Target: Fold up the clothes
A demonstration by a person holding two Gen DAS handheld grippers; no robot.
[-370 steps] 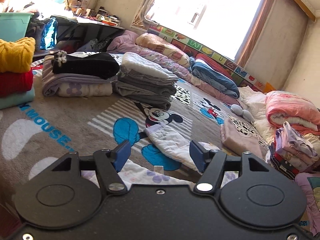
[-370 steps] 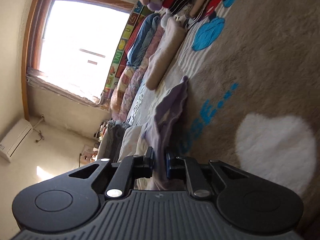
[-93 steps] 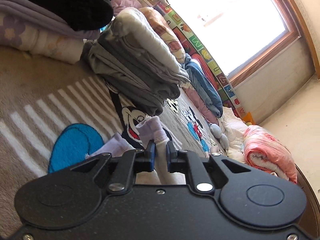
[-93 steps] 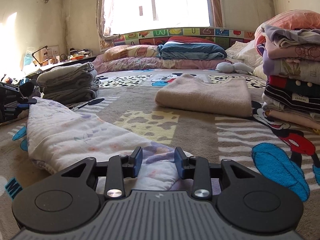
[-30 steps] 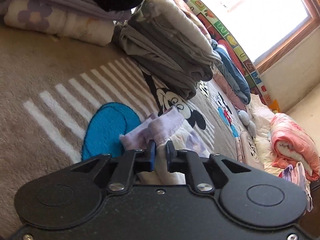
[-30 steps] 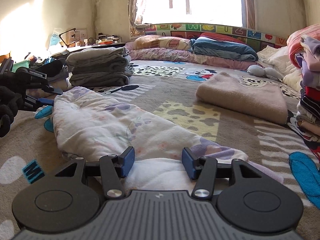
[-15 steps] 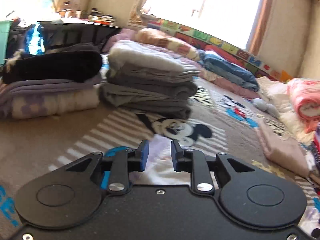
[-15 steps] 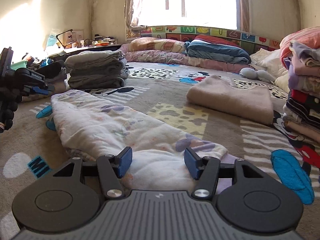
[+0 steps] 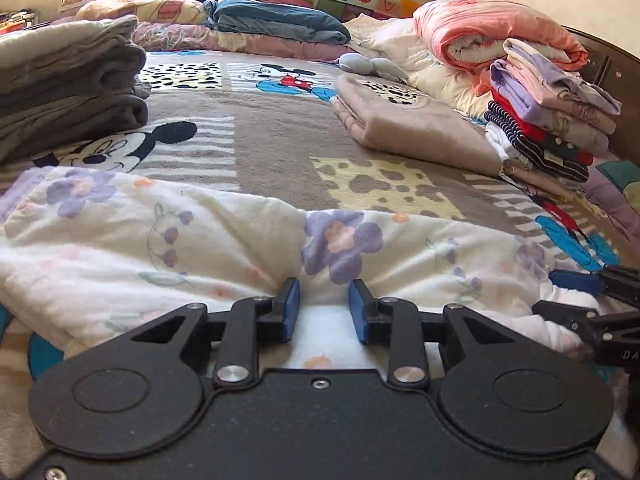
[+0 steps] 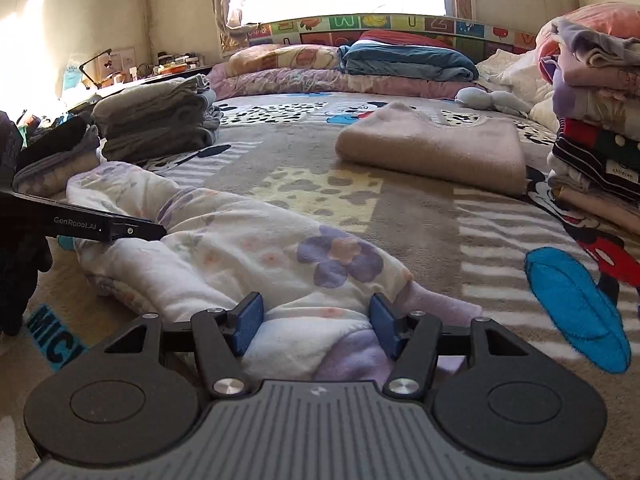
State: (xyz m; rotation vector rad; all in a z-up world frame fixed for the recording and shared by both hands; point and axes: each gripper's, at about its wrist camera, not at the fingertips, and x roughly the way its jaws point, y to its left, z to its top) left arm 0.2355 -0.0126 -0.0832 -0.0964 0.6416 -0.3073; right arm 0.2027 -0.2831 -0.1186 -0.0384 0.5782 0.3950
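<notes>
A white garment with purple flowers [image 9: 200,236] lies folded into a long strip across the Mickey Mouse blanket [image 9: 272,148]; it also shows in the right wrist view [image 10: 248,252]. My left gripper [image 9: 323,310] is open, its fingers apart over the strip's near edge around its middle. My right gripper [image 10: 316,326] is open wide at the strip's right end, over its purple cuff. The right gripper's fingers [image 9: 576,282] show at the right edge of the left wrist view. The left gripper's body [image 10: 92,226] shows at the left of the right wrist view.
A folded beige sweater [image 9: 408,124] lies beyond the strip. A grey folded stack [image 9: 68,84] stands at the left. A stack of striped and purple clothes [image 9: 552,120] and a pink quilt [image 9: 492,36] stand at the right. Bedding [image 10: 404,62] lines the window wall.
My left gripper let go of the garment's end, opened and moved along to the strip's middle. My right gripper opened wider and stays at the right end.
</notes>
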